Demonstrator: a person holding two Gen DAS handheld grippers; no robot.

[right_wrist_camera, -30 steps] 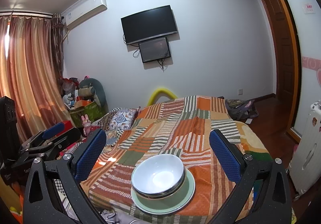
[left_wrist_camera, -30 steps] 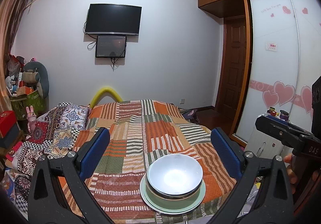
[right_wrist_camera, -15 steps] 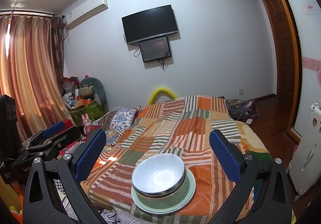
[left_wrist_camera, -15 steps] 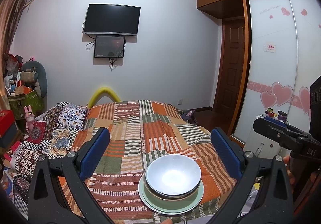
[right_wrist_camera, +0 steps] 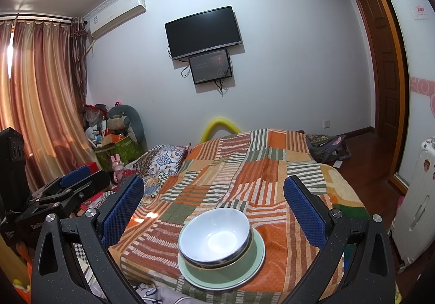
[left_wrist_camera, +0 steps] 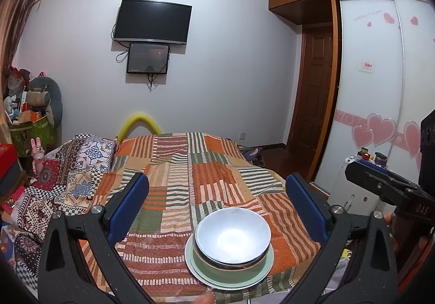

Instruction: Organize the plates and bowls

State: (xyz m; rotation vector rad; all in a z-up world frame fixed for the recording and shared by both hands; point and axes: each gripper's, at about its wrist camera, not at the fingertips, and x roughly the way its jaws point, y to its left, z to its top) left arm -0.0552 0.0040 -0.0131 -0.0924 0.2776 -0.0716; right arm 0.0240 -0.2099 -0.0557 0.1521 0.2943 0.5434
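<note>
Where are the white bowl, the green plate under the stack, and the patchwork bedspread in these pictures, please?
white bowl [left_wrist_camera: 233,236], left wrist view, inside of its basin.
green plate [right_wrist_camera: 254,267], right wrist view, bare right rim.
patchwork bedspread [left_wrist_camera: 209,176], left wrist view, orange patch mid-bed.

Bowl stack [left_wrist_camera: 231,242] on green plate [left_wrist_camera: 206,274] is sitting at the near edge of the bedspread [left_wrist_camera: 190,181], the only obstacle there. Striped cloth is lying bare on all far sides. Folded patterned quilt [left_wrist_camera: 68,168] is crowding the left; suitcase [right_wrist_camera: 418,195] is standing right, well apart.
</note>
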